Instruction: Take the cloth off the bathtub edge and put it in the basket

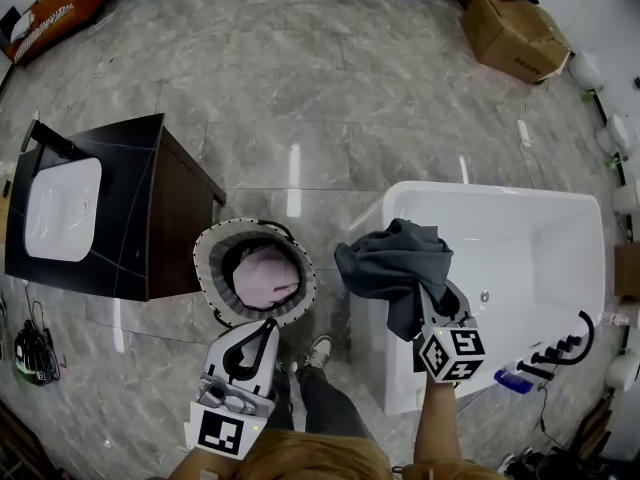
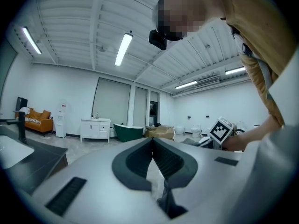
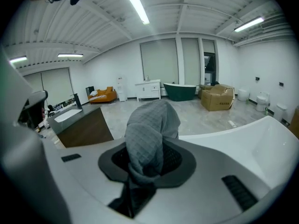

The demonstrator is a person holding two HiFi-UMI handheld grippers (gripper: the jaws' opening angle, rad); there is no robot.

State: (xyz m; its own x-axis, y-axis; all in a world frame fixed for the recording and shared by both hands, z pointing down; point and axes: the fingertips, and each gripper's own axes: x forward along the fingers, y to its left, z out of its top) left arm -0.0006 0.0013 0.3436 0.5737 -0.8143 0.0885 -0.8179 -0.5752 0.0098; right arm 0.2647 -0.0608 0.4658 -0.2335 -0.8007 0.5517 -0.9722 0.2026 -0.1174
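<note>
Cloth (image 1: 395,258) dark grey, fine grid weave; bathtub (image 1: 545,258) white; basket (image 1: 212,258) grey-rimmed, pink contents; vanity (image 1: 150,208) dark brown.

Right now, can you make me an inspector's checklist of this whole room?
Surface: shiny grey tiled floor.
Job's things: grey cloth held up over the bathtub's near corner; basket beside it on the floor, something pink inside.
Clutter: cardboard box; blue bottle by the tub.
Grippers: right gripper shut on the cloth; left gripper shut, empty.
Cables: thin dark cords on the floor, far left.
Surroundings: dark vanity with white sink; orange sofa.
</note>
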